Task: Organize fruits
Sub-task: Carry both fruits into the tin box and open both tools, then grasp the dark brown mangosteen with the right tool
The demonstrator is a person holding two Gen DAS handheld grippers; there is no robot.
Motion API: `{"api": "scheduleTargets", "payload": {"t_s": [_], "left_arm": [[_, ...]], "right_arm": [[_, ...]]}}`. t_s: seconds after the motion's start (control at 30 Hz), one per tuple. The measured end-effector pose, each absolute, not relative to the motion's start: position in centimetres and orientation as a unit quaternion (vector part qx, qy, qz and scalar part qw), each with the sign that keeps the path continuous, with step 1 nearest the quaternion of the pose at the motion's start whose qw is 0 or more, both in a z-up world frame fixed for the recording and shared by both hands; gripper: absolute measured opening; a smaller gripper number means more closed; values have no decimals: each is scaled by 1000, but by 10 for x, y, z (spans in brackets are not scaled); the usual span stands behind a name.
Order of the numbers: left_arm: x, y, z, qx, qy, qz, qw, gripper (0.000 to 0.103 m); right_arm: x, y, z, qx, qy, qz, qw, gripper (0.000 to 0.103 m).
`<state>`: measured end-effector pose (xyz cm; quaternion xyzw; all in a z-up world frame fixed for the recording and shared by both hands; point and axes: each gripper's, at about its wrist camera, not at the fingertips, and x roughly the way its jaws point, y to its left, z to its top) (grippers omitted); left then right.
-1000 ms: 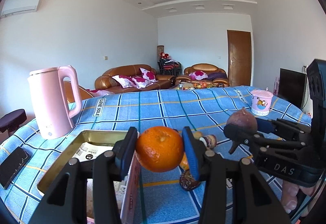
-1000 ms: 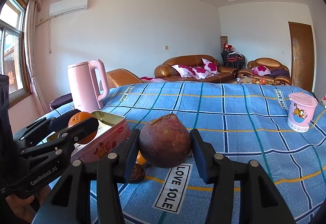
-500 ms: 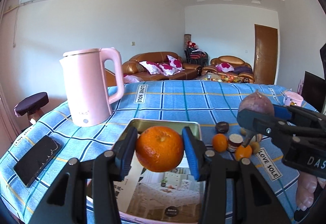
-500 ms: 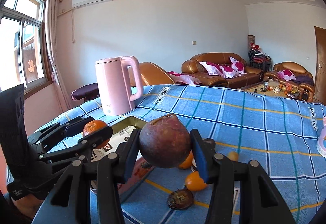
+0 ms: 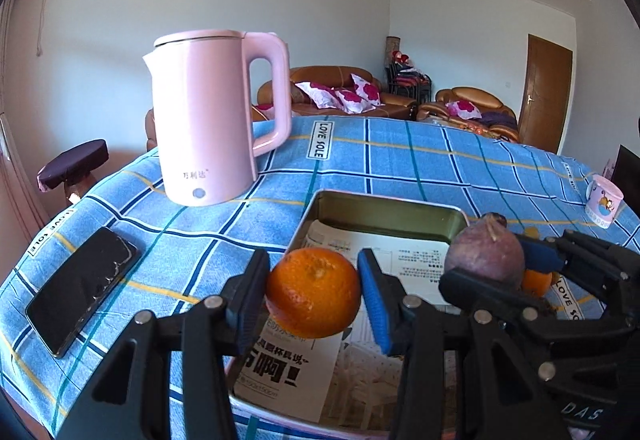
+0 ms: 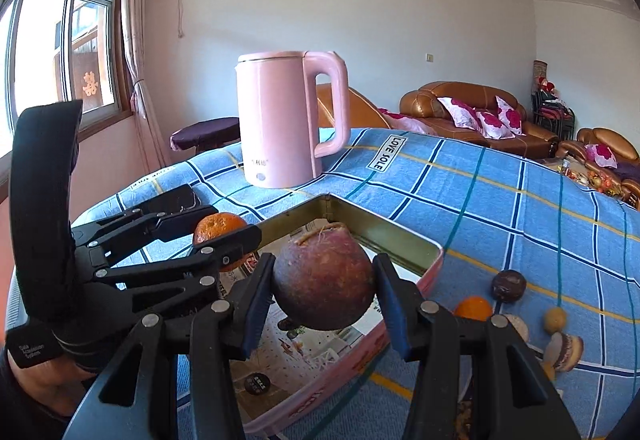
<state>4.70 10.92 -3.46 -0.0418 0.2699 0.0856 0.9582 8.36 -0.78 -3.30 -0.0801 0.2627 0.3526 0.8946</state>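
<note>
My left gripper point(image 5: 314, 292) is shut on an orange tangerine point(image 5: 313, 292), held above the near left part of a rectangular tin box point(image 5: 384, 209) lined with printed paper. My right gripper point(image 6: 323, 286) is shut on a dark purple round fruit point(image 6: 323, 286) with a dry stem, hanging over the same tin box point(image 6: 400, 236). In the left wrist view the purple fruit point(image 5: 484, 258) and right gripper show at the right. In the right wrist view the tangerine point(image 6: 218, 226) and left gripper point(image 6: 216, 230) show at the left. Loose fruits lie on the cloth right of the box: an orange one point(image 6: 473, 308), a dark one point(image 6: 508, 284), a small yellow one point(image 6: 554, 319).
A pink kettle point(image 5: 216, 115) stands on the blue checked tablecloth point(image 5: 400, 159) behind the box. A black phone point(image 5: 82, 290) lies at the left edge. A pink cup point(image 5: 604, 201) sits far right. A cut fruit point(image 6: 566, 352) lies near the right gripper. A hand point(image 6: 40, 388) holds the left gripper.
Both grippers swung left across the table with their fruits still held. The tin box came from the lower left to directly beneath them, and the kettle drew nearer.
</note>
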Motion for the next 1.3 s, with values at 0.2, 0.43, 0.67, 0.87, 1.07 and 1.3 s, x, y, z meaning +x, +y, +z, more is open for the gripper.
{"api": "scheduleTargets", "payload": {"t_s": [0.2, 0.43, 0.67, 0.87, 1.07, 1.3], "left_arm": [[50, 109, -38, -43, 283, 83, 954, 47], [50, 111, -37, -39, 282, 96, 954, 50], [45, 113, -34, -50, 269, 109, 956, 72], [38, 100, -27, -46, 250, 100, 962, 80], [36, 86, -25, -44, 241, 97, 965, 96], [35, 69, -23, -32, 241, 83, 966, 96]], "right_arm": [[88, -4, -45, -86, 281, 355, 888, 52], [89, -1, -47, -90, 290, 365, 880, 52], [87, -5, -42, -90, 270, 352, 892, 64], [84, -44, -32, -81, 262, 326, 905, 68], [90, -112, -34, -72, 283, 246, 924, 68], [98, -134, -49, -69, 327, 215, 918, 68]]}}
